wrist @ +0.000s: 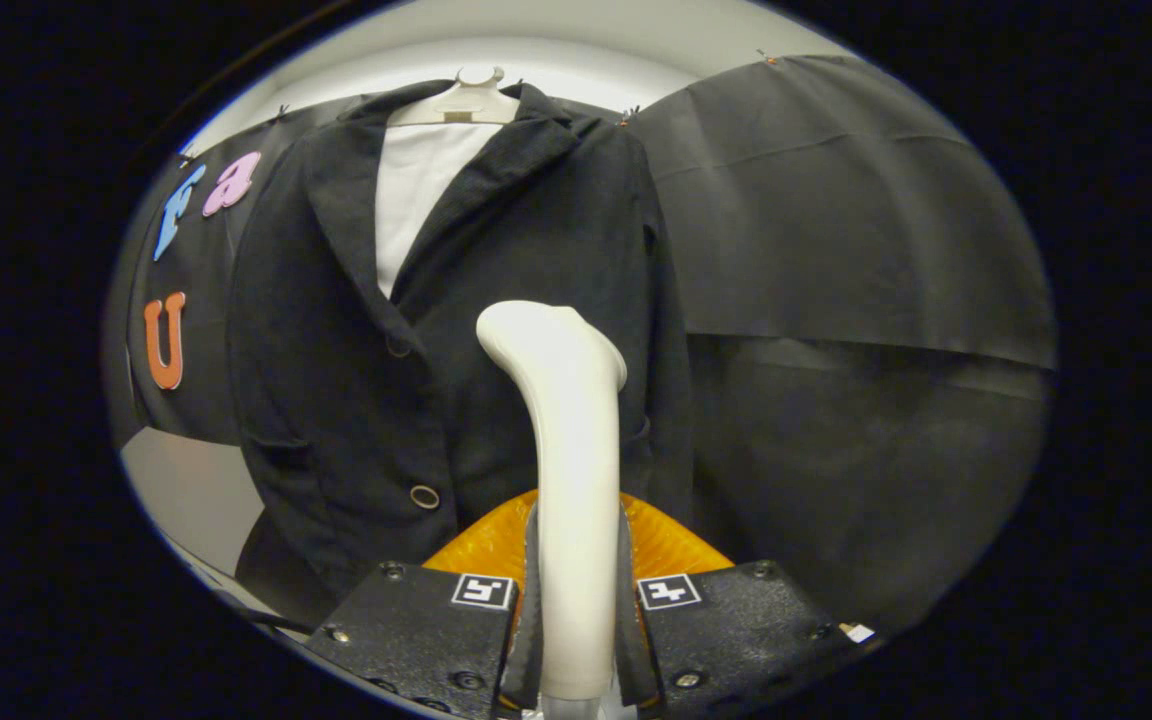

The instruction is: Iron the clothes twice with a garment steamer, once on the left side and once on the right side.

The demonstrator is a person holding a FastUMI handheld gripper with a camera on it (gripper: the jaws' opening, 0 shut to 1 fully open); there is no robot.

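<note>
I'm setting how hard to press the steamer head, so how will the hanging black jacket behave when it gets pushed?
The jacket will likely give and swing, since it hangs from a hanger. Its cloth looks fairly thick, so probably less floppy than a shirt. The hand-held gripper is shut on the steamer, its head in front of the cloth.

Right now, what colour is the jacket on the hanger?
Black jacket, gripper view; gripper shut on steamer.
</note>
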